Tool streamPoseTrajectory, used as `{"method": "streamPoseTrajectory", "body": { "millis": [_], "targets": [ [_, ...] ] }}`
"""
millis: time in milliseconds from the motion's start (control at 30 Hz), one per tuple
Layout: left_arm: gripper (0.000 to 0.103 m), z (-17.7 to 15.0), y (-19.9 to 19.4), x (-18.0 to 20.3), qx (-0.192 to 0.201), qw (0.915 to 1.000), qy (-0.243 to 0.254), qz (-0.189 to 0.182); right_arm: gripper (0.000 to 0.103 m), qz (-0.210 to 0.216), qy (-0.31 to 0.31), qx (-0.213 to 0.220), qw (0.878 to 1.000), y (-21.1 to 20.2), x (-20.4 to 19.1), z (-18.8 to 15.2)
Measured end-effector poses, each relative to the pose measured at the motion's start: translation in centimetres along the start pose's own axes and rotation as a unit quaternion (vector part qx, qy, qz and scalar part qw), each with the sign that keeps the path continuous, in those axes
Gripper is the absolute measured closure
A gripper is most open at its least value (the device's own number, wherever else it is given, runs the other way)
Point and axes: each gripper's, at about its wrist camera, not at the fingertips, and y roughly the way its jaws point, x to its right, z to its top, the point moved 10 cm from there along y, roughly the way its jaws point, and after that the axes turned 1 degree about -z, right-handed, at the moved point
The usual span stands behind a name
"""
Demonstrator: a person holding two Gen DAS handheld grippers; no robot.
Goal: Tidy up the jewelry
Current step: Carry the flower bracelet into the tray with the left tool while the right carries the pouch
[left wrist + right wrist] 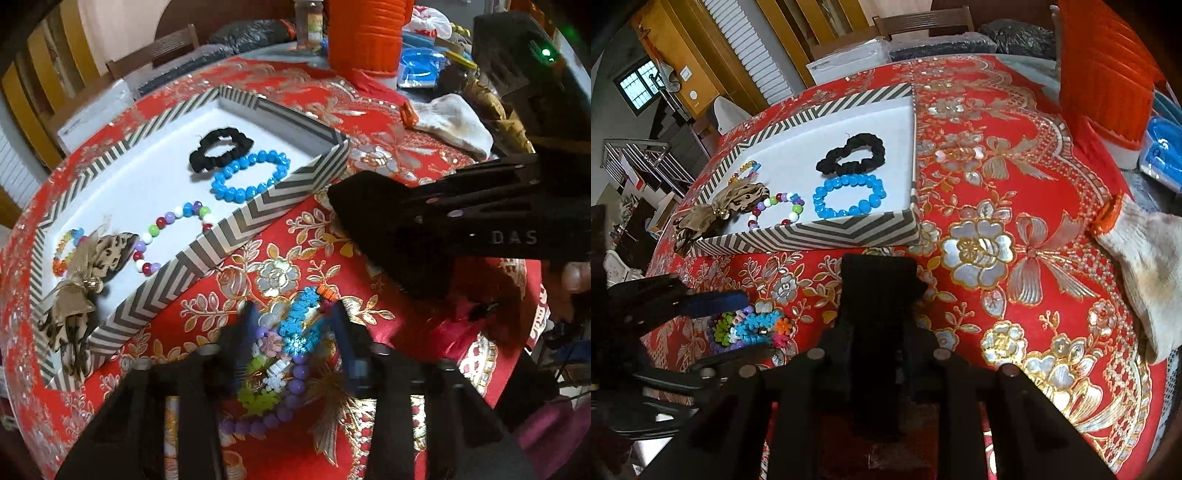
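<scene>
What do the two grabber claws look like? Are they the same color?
Mostly, yes. The left gripper is black plastic with blue fingers and round silver bolts. The right gripper is black all over, blocky, with silver bolts too. Seen from the left camera, its side has grey letters "DAS", and a green light glows above it.

Round table under red floral cloth (1052, 206), bearing striped tray (812, 236), bead bracelets (280, 354), white sock (1145, 266), orange container (1104, 74).
</scene>
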Motion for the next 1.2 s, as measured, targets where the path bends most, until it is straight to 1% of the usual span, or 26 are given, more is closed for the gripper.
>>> {"method": "streamPoseTrajectory", "body": {
  "millis": [33, 67, 100, 133, 200, 233, 300, 500, 667, 800, 900, 1000, 1200],
  "targets": [
    [0.09, 0.0, 0.1, -0.1, -0.003, 0.9999, -0.009, -0.013, 0.081, -0.001, -0.002, 0.001, 1.0, 0.0, 0.0, 0.0],
    [0.095, 0.1, 0.2, -0.3, -0.005, 0.9996, -0.02, -0.019, 0.081, -0.002, -0.006, 0.002, 1.0, 0.0, -0.1, 0.0],
    [0.099, 0.2, 0.1, -0.6, -0.002, 0.9996, -0.025, -0.017, 0.081, -0.002, -0.01, 0.004, 1.0, -0.1, -0.3, 0.1],
    [0.099, 0.2, -0.1, -1.0, 0.003, 0.9993, -0.035, -0.017, 0.082, 0.0, -0.012, 0.008, 1.0, -0.2, -0.5, 0.2],
    [0.099, 0.5, -1.0, -1.6, 0.011, 0.9969, -0.066, -0.041, 0.085, 0.005, -0.014, 0.021, 1.0, -0.7, -0.8, 0.7],
    [0.099, 0.8, -1.8, -2.1, 0.021, 0.9949, -0.084, -0.052, 0.085, 0.01, -0.015, 0.028, 0.999, -1.2, -1.1, 1.0],
    [0.099, 1.4, -3.5, -2.9, 0.043, 0.9915, -0.108, -0.059, 0.086, 0.02, -0.018, 0.042, 0.999, -2.1, -1.8, 1.6],
    [0.099, 3.5, -8.9, -5.1, 0.107, 0.9817, -0.145, -0.062, 0.086, 0.037, -0.034, 0.087, 0.995, -5.5, -3.9, 4.2],
    [0.099, 5.6, -11.7, -7.7, 0.147, 0.9745, -0.165, -0.041, 0.086, 0.034, -0.047, 0.102, 0.993, -6.9, -5.0, 5.8],
    [0.099, 6.7, -12.9, -10.3, 0.163, 0.9697, -0.181, -0.021, 0.086, 0.027, -0.055, 0.101, 0.993, -6.9, -5.6, 6.8],
    [0.099, 7.4, -12.8, -12.3, 0.165, 0.9678, -0.19, 0.002, 0.086, 0.024, -0.063, 0.101, 0.993, -6.8, -6.1, 7.8],
    [0.099, 7.8, -12.3, -13.8, 0.162, 0.9669, -0.197, 0.016, 0.086, 0.02, -0.072, 0.097, 0.993, -6.1, -6.6, 8.9],
    [0.099, 8.6, -10.2, -16.8, 0.152, 0.9651, -0.209, 0.044, 0.086, 0.022, -0.076, 0.079, 0.994, -3.4, -7.8, 11.6]
  ]
}}
